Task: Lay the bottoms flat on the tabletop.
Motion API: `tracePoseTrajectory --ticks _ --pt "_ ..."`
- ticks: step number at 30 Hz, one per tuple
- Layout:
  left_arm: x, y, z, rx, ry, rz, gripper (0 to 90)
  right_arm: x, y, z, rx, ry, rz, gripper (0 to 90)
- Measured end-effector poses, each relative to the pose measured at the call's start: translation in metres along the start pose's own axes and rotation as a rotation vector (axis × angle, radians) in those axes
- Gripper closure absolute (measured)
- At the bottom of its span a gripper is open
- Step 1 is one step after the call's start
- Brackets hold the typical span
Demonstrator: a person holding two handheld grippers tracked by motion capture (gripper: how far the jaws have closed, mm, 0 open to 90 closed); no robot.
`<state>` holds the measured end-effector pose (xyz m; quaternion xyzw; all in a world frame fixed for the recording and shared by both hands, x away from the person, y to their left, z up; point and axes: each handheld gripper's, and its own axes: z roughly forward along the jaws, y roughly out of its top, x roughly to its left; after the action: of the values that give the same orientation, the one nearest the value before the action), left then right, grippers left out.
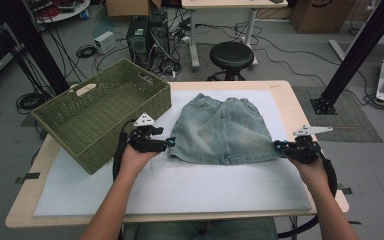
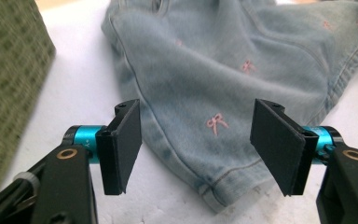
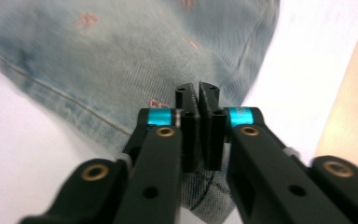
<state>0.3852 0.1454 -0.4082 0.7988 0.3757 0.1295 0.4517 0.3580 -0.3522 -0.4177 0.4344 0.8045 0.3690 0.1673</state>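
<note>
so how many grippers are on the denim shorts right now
2. The left gripper is at the near left hem corner of the denim shorts, jaws open around the corner. The right gripper is at the near right corner, jaws nearly shut with denim apparently between them.

A lab or workshop: computer towers [image 1: 149,35] sit on the concrete floor amid tangled cables [image 1: 55,45], black rig frames [image 1: 360,50], cardboard boxes [image 1: 320,14], a stool [image 1: 231,55].

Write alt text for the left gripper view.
The left gripper stands open over the hem corner of a pale denim skirt with small pink bows, spread on a white mat. A green woven basket sits at the left edge.
</note>
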Motion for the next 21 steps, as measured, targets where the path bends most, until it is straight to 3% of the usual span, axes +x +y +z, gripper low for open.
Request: tracePoseTrajectory --ticks 1,3,6,8,9,10,11,12,13,14,16,21 --pt "0.0 -0.003 0.003 0.011 0.0 0.002 33.9 0.001 -0.002 0.002 -0.004 -0.013 0.006 69.3" --pt "0.0 -0.007 0.008 0.044 0.005 0.004 33.9 0.001 -0.001 0.001 -0.012 -0.012 0.008 60.4" --pt "0.002 -0.013 0.016 0.093 0.01 0.004 33.9 0.0 0.002 -0.005 -0.022 -0.009 0.008 51.5" --pt "0.002 -0.017 0.022 0.133 0.003 0.013 36.0 0.001 -0.001 0.0 0.017 0.012 -0.008 51.0" --pt "0.001 -0.018 0.024 0.153 -0.007 0.025 41.0 0.002 -0.005 0.007 0.062 0.03 -0.018 51.3" --pt "-0.001 -0.02 0.028 0.177 -0.024 0.04 48.2 0.003 -0.007 0.012 0.087 0.047 -0.035 55.1" --pt "-0.005 -0.022 0.03 0.174 -0.016 0.071 55.7 0.006 -0.011 0.018 0.124 0.051 -0.058 60.4" --pt "-0.009 -0.023 0.03 0.165 -0.034 0.091 62.2 0.01 -0.013 0.021 0.114 0.035 -0.093 71.1" --pt "-0.012 -0.021 0.029 0.171 -0.041 0.112 73.2 0.011 -0.012 0.02 0.113 0.057 -0.102 79.5" --pt "-0.014 -0.019 0.027 0.168 -0.031 0.133 76.9 0.013 -0.009 0.018 0.122 0.061 -0.119 82.4" --pt "-0.014 -0.012 0.016 0.133 -0.054 0.112 82.2 0.017 -0.002 0.01 0.099 0.053 -0.16 83.8" --pt "-0.01 0.018 -0.046 -0.089 -0.103 0.079 82.9 0.02 0.023 -0.036 -0.077 0.112 -0.154 84.0"
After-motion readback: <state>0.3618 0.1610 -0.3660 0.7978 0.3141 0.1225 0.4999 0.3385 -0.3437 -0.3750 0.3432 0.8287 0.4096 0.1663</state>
